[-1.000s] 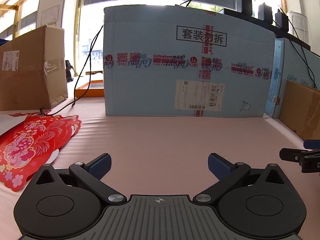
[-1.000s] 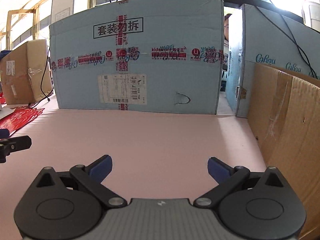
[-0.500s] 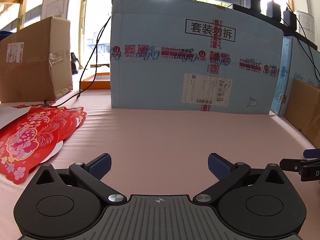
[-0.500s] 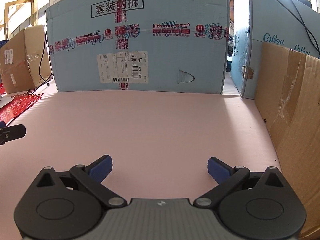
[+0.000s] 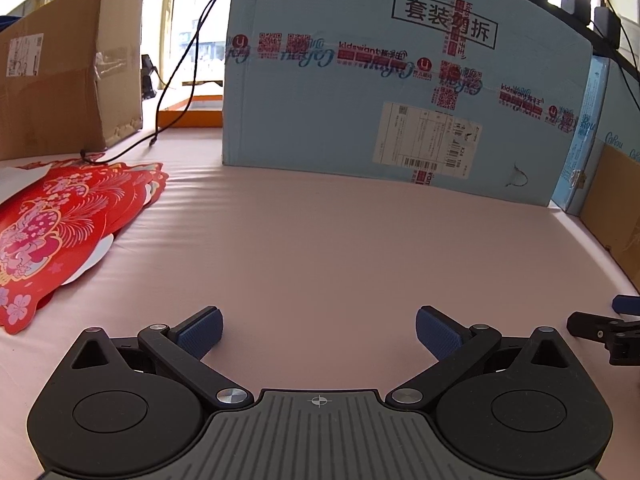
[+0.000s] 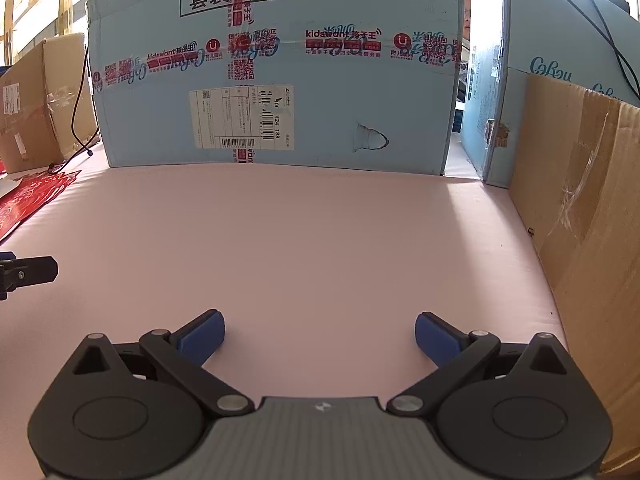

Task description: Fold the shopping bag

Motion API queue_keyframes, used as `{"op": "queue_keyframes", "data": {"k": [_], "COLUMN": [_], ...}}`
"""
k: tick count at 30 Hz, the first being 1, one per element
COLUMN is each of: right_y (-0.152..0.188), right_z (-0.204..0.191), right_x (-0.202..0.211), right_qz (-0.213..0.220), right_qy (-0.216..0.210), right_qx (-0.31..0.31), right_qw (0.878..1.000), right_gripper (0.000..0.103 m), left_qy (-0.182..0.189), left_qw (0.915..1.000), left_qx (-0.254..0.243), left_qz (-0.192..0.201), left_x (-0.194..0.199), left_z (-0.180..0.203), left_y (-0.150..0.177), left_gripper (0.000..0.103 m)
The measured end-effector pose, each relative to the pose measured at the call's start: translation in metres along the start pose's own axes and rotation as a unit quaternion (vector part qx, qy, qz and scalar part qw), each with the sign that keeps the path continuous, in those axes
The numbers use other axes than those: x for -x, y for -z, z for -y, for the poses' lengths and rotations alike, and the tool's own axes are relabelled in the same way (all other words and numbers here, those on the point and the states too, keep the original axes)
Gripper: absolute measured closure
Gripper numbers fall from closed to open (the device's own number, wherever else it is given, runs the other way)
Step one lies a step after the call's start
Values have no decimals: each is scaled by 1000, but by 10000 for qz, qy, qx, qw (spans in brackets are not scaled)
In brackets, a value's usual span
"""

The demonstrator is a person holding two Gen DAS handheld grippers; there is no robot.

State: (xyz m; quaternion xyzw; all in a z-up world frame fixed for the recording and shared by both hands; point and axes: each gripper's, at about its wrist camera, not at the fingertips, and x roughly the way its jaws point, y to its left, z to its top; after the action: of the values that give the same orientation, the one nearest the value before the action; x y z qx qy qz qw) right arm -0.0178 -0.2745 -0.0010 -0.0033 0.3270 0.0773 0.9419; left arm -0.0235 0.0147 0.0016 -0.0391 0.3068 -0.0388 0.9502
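nothing of the fold looks started yet. the left gripper (image 5: 318,330) hangs over bare pink mat (image 5: 340,240) with its tongs spread wide and nothing between the blue pads (image 5: 200,330); the right gripper (image 6: 319,334) is the same, wide and empty, over the same mat nearer the brown carton (image 6: 588,220) on its right. the red bag (image 5: 52,232), printed with pink flowers and gold, lies flat at the mat's left edge, well apart from both grippers; it seems to be a small stack of red sheets or bags over something white, though i cannot tell how many. in the right view only its far corner (image 6: 28,196) shows at the left border. a black cable (image 5: 176,80) trails down to the mat just behind the bag, near the brown box (image 5: 68,80), and a big blue box (image 5: 380,92) stands across the back. judging by this, all the work is left: a bag must be reached, drawn onto the open middle of the mat, smoothed and folded. the left gripper is the nearer one for the first pickup, and the thin edge lying flat may be hard to pinch.
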Motion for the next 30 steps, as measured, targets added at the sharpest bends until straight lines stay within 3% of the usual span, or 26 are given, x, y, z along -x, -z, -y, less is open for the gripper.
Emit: {"op": "queue_keyframes", "data": {"k": [11, 30], "right_y": [1, -1], "right_z": [-1, -3], "right_x": [-1, -2], "right_qz": [-25, -48], "right_qy": [30, 42], "right_qx": [36, 51], "right_qw": [10000, 10000], "right_gripper": [0, 0], "left_qy": [-331, -319], "left_qw": [9984, 9984], "left_qx": [-413, -407], "left_qz": [-198, -213], "left_x": [-7, -7], "left_z": [14, 11], "left_y": [1, 0], "left_gripper": [0, 0]}}
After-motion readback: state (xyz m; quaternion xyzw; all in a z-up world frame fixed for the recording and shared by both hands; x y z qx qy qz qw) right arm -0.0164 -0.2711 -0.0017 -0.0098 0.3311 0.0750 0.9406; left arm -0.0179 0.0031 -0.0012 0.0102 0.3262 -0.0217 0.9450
